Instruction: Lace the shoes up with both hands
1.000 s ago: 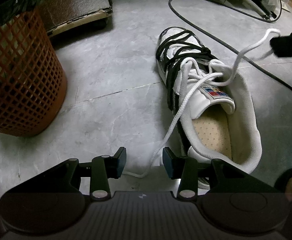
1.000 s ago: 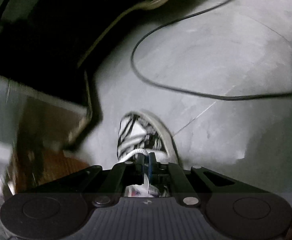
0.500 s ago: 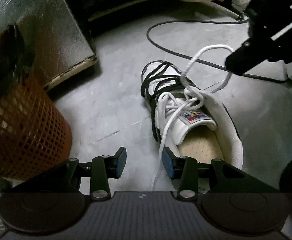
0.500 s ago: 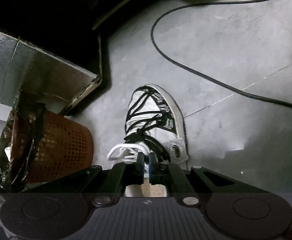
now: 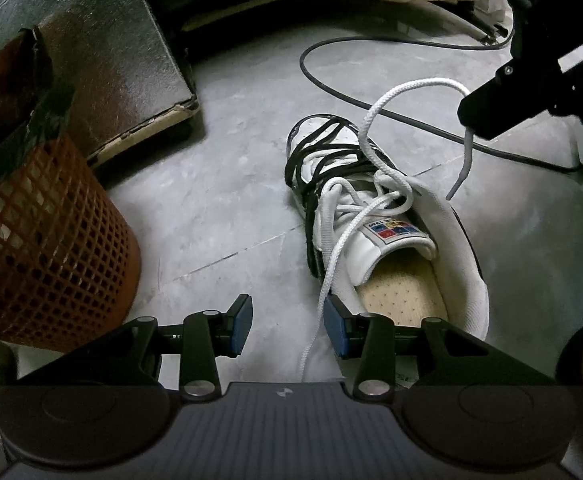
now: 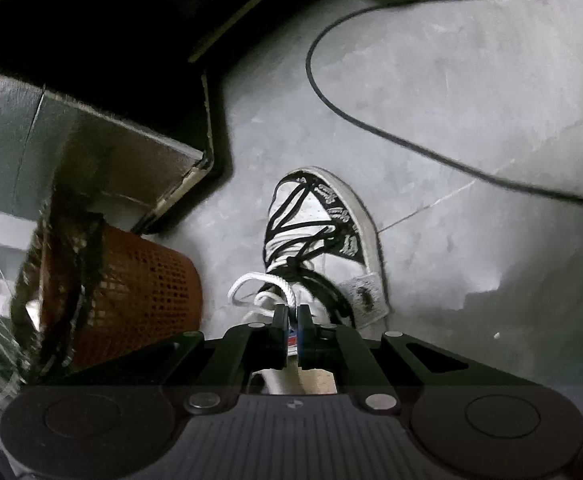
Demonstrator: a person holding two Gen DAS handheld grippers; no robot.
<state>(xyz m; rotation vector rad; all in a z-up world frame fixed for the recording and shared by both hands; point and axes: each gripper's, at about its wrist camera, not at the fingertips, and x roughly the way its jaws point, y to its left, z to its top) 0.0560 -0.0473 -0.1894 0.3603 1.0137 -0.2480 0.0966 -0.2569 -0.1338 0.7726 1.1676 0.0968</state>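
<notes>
White lace (image 6: 287, 294) in right hand-held gripper (image 6: 291, 314)

A small label with coloured squares was seen on the tongue of the shoe (image 5: 387, 216), but its print was too small to be read. On the black body of the right claw (image 5: 487, 116), only the white letter "D" was made out.

Basket (image 5: 47, 240) left of shoe (image 5: 395, 248)
</notes>
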